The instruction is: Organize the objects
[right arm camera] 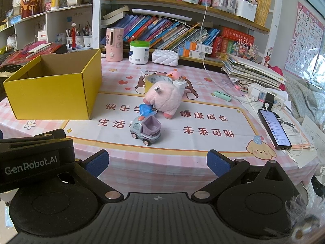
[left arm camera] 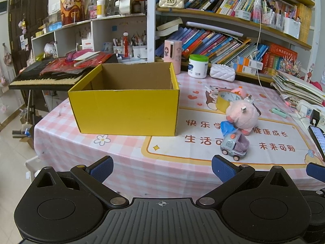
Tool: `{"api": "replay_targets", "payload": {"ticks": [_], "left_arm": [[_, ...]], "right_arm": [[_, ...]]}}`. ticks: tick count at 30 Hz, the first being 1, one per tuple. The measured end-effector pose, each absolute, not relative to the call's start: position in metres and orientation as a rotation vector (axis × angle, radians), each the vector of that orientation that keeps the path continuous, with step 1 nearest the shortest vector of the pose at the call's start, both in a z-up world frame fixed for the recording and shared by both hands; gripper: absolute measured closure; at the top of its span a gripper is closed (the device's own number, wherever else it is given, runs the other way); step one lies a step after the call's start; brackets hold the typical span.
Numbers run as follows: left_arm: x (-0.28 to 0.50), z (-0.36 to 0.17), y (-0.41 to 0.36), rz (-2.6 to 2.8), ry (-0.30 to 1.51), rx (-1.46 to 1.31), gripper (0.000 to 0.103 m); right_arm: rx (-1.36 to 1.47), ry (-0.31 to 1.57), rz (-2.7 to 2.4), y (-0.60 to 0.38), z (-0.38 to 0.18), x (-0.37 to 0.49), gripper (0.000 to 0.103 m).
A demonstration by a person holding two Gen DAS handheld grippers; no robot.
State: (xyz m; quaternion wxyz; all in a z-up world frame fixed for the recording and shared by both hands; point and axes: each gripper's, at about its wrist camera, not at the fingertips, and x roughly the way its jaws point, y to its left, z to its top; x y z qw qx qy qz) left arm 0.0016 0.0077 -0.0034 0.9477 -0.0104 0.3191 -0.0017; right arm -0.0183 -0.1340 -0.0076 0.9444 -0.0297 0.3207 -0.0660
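Left gripper and right gripper hover at the near edge of the surface, jaws of both spread wide and empty. Beyond them stands a toy truck, touching a blue scrap and a pink plush, with a tape roll behind. The open yellow box sits left of this cluster.

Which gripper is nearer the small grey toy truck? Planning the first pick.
Right. The small grey toy truck sits nearly straight ahead of the right gripper; it lies off right of the left gripper.
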Motion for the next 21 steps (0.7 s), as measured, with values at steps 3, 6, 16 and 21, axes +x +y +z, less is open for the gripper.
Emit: {"api": "replay_targets", "payload": {"ticks": [3, 6, 16, 21], "left_arm": [[0.0017, -0.0034, 0.0075, -0.003, 0.649, -0.021, 0.000], [0.0017, -0.0033, 0.0075, -0.003, 0.650, -0.021, 0.000], [0.0017, -0.0033, 0.0075, -0.003, 0.651, -0.021, 0.000], [0.0015, -0.0032, 0.0079, -0.002, 0.652, -0.021, 0.000]], "right_arm": [[-0.060, 0.653, -0.134, -0.1350, -0.0078, -0.0182, 0.000], [-0.060, 0.654, -0.133, -0.1368, -0.0087, -0.0184, 0.000], [-0.061, 0.654, -0.132, -0.1354, -0.0074, -0.0182, 0.000], [-0.061, 0.655, -0.131, -0.1332, -0.0077, -0.0181, 0.000]]}}
